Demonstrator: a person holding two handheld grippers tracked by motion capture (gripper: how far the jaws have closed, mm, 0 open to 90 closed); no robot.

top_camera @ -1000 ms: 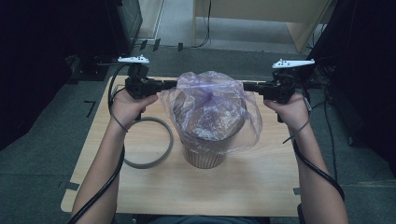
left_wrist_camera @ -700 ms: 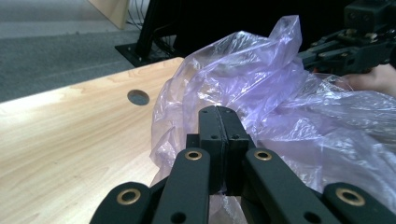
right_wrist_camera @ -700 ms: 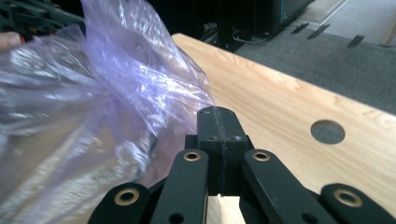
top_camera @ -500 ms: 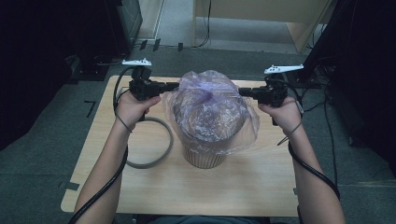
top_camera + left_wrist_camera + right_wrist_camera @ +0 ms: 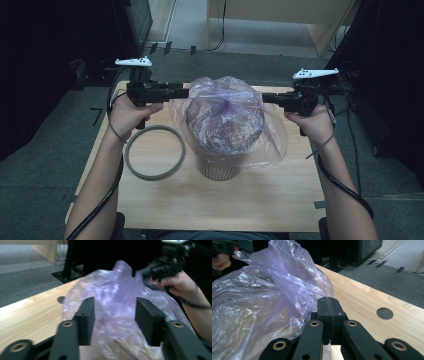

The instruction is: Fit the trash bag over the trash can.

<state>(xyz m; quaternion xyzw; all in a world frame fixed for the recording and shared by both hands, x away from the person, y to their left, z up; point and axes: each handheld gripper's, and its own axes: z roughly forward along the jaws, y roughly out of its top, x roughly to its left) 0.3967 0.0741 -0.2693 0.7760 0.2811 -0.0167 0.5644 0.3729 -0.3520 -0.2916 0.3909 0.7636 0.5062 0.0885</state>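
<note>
A thin purple plastic bag (image 5: 227, 120) is draped over a ribbed bin (image 5: 218, 167) standing near the middle of the counter (image 5: 210, 205). The bag covers the bin's mouth and spills down its right side, with loose film hanging toward the person's right hand.

The right claw (image 5: 329, 305) is pressed together on the bag's right edge; in the right gripper view the film runs straight into the seam between the two pads. The left claw (image 5: 113, 315) has just been opening, and its jaws now stand spread with the crumpled film lying between them but not pinched. In the high view the left claw (image 5: 185, 92) sits at the bag's upper left edge and the right claw (image 5: 266, 97) at its upper right, so the bag stretches between them across the bin, its long axis running left to right.

The relation that matters: the bin's rim lies below and between both claws, and the bag's left side is free. Judging by this, the left claw is the nearer one to regrip the film lower down and pull it over the rim, while the right one anchors its side.

A grey ring (image 5: 154, 152) lies flat on the counter just left of the bin, apart from the bag.
</note>
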